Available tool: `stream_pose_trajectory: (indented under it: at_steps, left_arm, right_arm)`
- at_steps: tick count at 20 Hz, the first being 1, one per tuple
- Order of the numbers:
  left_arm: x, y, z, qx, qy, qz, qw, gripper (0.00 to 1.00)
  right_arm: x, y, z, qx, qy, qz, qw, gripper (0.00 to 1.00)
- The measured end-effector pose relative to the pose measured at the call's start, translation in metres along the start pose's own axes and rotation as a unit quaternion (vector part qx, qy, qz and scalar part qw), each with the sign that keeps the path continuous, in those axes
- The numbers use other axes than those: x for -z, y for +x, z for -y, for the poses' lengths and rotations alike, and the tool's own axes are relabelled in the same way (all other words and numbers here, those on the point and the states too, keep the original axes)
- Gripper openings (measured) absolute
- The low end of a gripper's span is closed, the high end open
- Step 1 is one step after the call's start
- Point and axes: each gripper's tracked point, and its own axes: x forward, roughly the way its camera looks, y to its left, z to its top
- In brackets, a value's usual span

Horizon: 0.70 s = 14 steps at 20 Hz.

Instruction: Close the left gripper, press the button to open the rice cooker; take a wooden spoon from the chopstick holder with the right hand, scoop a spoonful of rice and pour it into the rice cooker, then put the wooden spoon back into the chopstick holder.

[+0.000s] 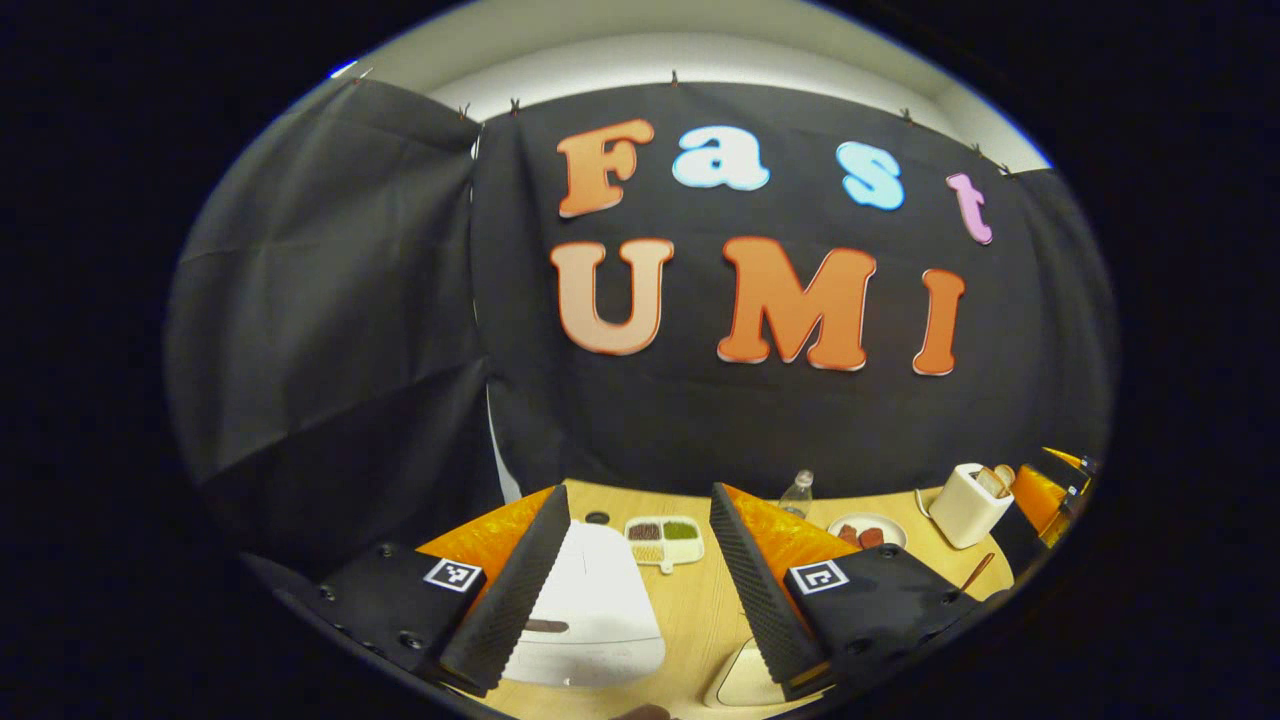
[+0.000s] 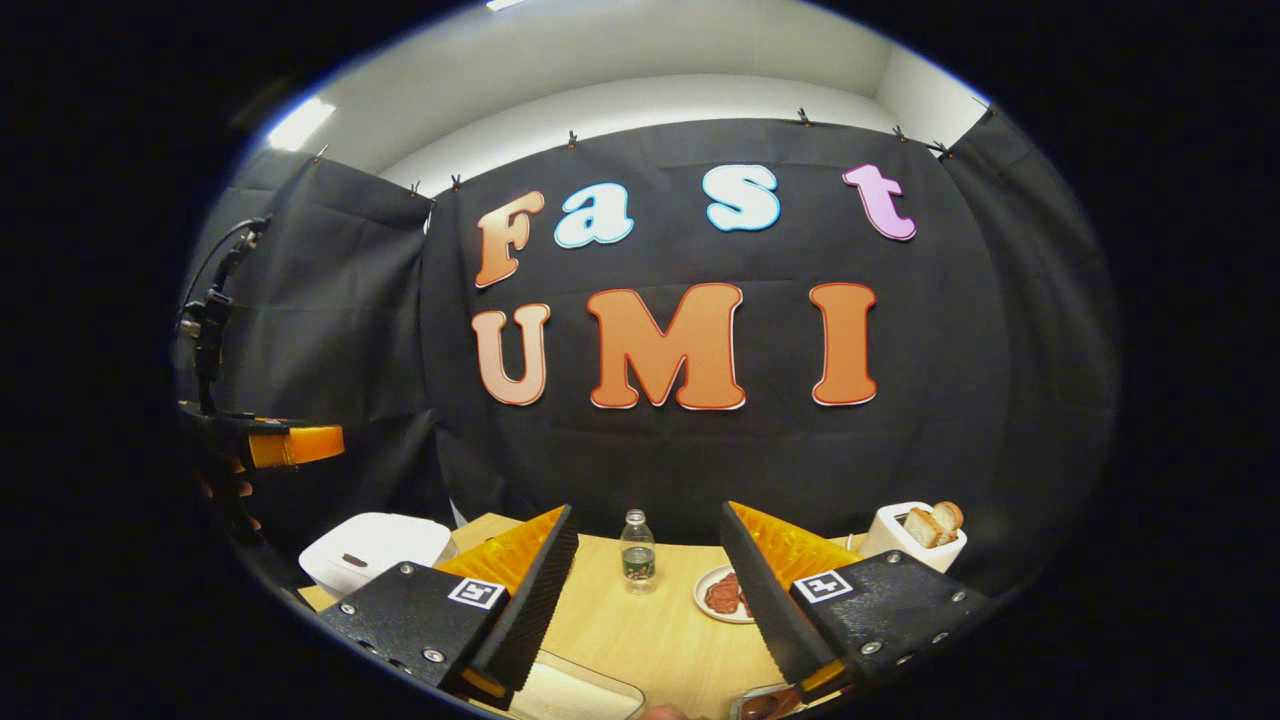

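From my left gripper I see its fingers spread wide with nothing between them, hanging above the wooden tabletop. The white rice cooker sits at about 7 o'clock in the left gripper view, lid down, partly behind the left finger. A divided tray of grains lies just past it at 6 o'clock, with a bottle and a plate further right. At 4 o'clock stands a white toaster holding bread. My right gripper is likewise released and empty; in the right gripper view the rice cooker shows at 8 o'clock. I cannot make out the chopstick holder.
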Motion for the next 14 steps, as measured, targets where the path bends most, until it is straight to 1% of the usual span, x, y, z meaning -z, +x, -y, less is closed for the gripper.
stream_pose_trajectory:
  at_steps: [1, 2, 4, 7, 9, 10, 11, 12, 13, 14]
  left_arm:
    - [-0.009, -0.007, 0.001, -0.005, 0.016, 0.026, 1.0, 0.96]
    - [-0.017, -0.015, 0.003, -0.005, 0.027, 0.049, 0.998, 0.99]
    - [-0.026, -0.025, 0.013, 0.005, 0.027, 0.073, 0.997, 0.99]
    - [-0.014, -0.033, 0.019, 0.016, 0.005, 0.073, 0.997, 0.96]
    - [-0.007, -0.032, 0.018, 0.015, 0.01, 0.075, 0.997, 0.94]
    - [-0.005, -0.032, 0.018, 0.013, 0.013, 0.078, 0.997, 0.94]
    - [-0.005, -0.031, 0.022, 0.015, 0.016, 0.081, 0.996, 0.96]
    - [-0.005, -0.032, 0.024, 0.017, 0.019, 0.084, 0.996, 0.94]
    - [-0.005, -0.034, 0.025, 0.017, 0.019, 0.089, 0.996, 0.99]
    - [-0.008, -0.034, 0.025, 0.015, 0.021, 0.094, 0.995, 0.96]
  right_arm:
    - [-0.002, 0.001, -0.006, -0.006, 0.002, 0.002, 1.0, 0.9]
    - [-0.006, 0.001, -0.01, -0.009, 0.001, 0.006, 1.0, 0.9]
    - [-0.017, 0.001, -0.018, -0.011, -0.002, 0.021, 1.0, 0.89]
    - [-0.035, -0.001, -0.025, -0.013, -0.015, 0.059, 0.998, 0.89]
    - [-0.045, -0.004, -0.028, -0.017, -0.025, 0.081, 0.996, 0.89]
    - [-0.043, -0.004, -0.033, -0.021, -0.029, 0.086, 0.996, 0.9]
    - [-0.043, -0.005, -0.033, -0.024, -0.033, 0.089, 0.995, 0.9]
    - [-0.043, -0.004, -0.033, -0.023, -0.037, 0.09, 0.995, 0.9]
    - [-0.043, -0.004, -0.031, -0.021, -0.039, 0.091, 0.995, 0.9]
    - [-0.046, -0.003, -0.032, -0.022, -0.038, 0.092, 0.995, 0.89]
